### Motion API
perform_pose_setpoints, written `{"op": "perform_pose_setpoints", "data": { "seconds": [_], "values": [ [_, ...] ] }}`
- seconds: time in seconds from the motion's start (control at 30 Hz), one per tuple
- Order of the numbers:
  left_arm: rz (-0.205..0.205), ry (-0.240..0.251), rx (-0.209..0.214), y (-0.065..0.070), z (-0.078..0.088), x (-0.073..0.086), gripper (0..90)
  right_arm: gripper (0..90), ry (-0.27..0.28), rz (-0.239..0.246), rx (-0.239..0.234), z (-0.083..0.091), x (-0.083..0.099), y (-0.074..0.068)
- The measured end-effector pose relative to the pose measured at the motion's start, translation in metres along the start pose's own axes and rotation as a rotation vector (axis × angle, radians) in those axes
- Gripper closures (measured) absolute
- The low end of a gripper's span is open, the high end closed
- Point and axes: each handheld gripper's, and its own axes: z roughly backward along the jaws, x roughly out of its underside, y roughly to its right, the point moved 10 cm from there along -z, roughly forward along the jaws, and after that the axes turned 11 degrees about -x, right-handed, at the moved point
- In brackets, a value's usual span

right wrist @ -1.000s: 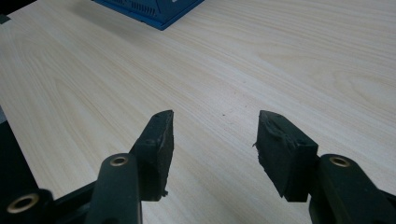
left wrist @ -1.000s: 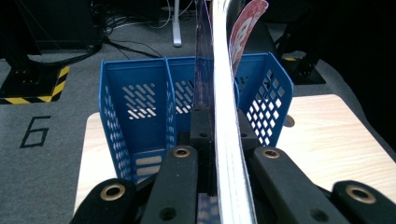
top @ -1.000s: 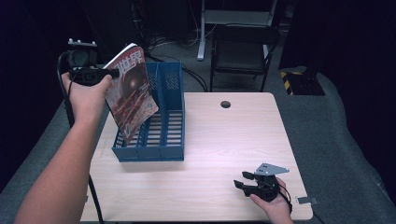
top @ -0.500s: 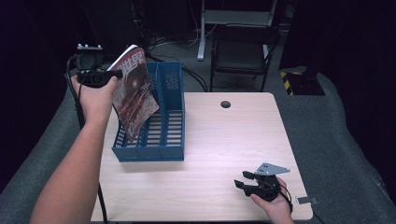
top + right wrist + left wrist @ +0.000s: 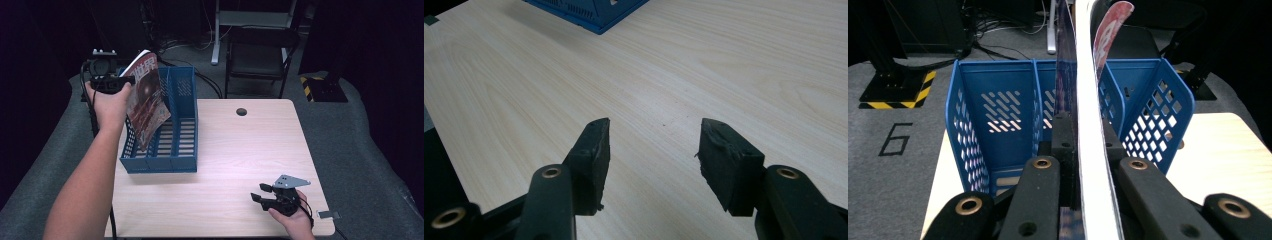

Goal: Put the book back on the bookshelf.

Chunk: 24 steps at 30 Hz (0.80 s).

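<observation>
A magazine [image 5: 146, 102] with a dark red cover hangs tilted over the left side of a blue slotted file rack [image 5: 175, 145], its lower corner down inside the rack. My left gripper [image 5: 120, 82] is shut on the magazine's upper edge. The left gripper view has the magazine [image 5: 1087, 75] edge-on, clamped in my left gripper [image 5: 1087, 136], with the rack's compartments [image 5: 998, 110] just beyond. My right gripper [image 5: 260, 192] rests low at the table's front right, open with nothing in it. In its own view my right gripper [image 5: 654, 145] spans bare wood.
The light wooden table [image 5: 240, 150] has a round cable hole [image 5: 241, 111] at the back. A dark chair [image 5: 260, 45] stands behind the table. A corner of the rack [image 5: 594, 10] lies far ahead of my right gripper. Grey carpet surrounds the table.
My left hand has carried the magazine a little down and toward the rack, so its lower corner now sits deeper inside. The right gripper has not moved.
</observation>
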Motion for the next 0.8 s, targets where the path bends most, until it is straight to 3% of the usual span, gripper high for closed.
{"op": "perform_pose_setpoints", "data": {
  "seconds": [0.8],
  "values": [
    [0.006,-0.035,-0.002,0.013,-0.031,0.017,84.0,46.2,0.005,-0.007,-0.008,0.001,0.000,-0.002]
  ]
}}
